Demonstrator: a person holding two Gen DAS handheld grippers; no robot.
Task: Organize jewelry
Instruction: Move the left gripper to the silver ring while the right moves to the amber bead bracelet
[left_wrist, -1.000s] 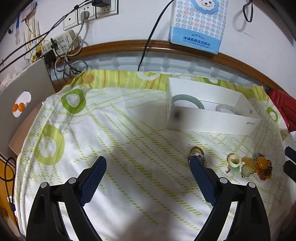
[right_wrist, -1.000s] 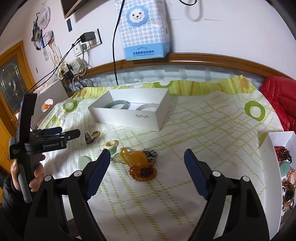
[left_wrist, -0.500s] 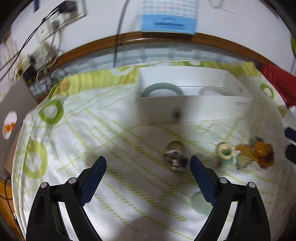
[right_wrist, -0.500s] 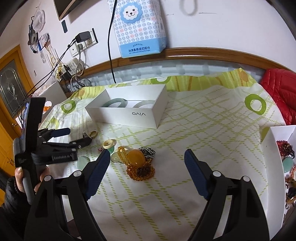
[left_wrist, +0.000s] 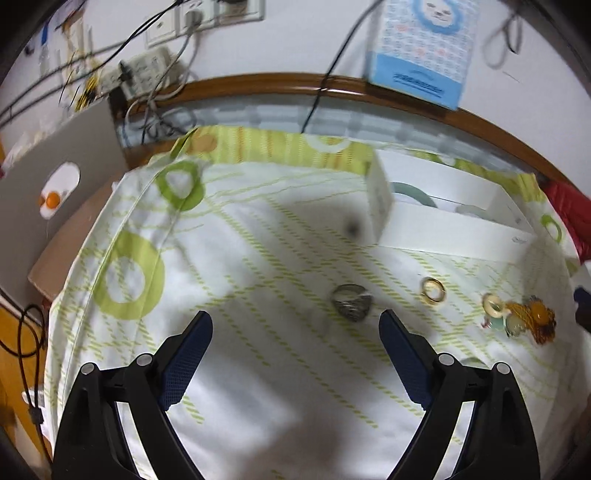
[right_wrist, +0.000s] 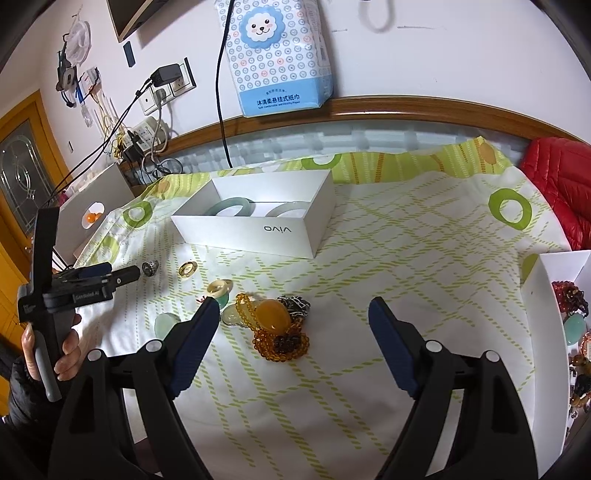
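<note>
Reads "vivo" upside down on white box (right_wrist: 258, 225), Chinese print on lion-faced tissue pack (right_wrist: 275, 55), with left gripper (left_wrist: 295, 325) and right gripper (right_wrist: 291, 314) both spread, empty.

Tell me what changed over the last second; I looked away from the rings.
The left gripper moved in to the two rings. The silver ring, which lay against the gold ring, now lies apart from it, nearer that gripper. Nothing was gripped; both grippers are open. The right gripper, the amber necklace, the gold ring and the white box stayed put.
</note>
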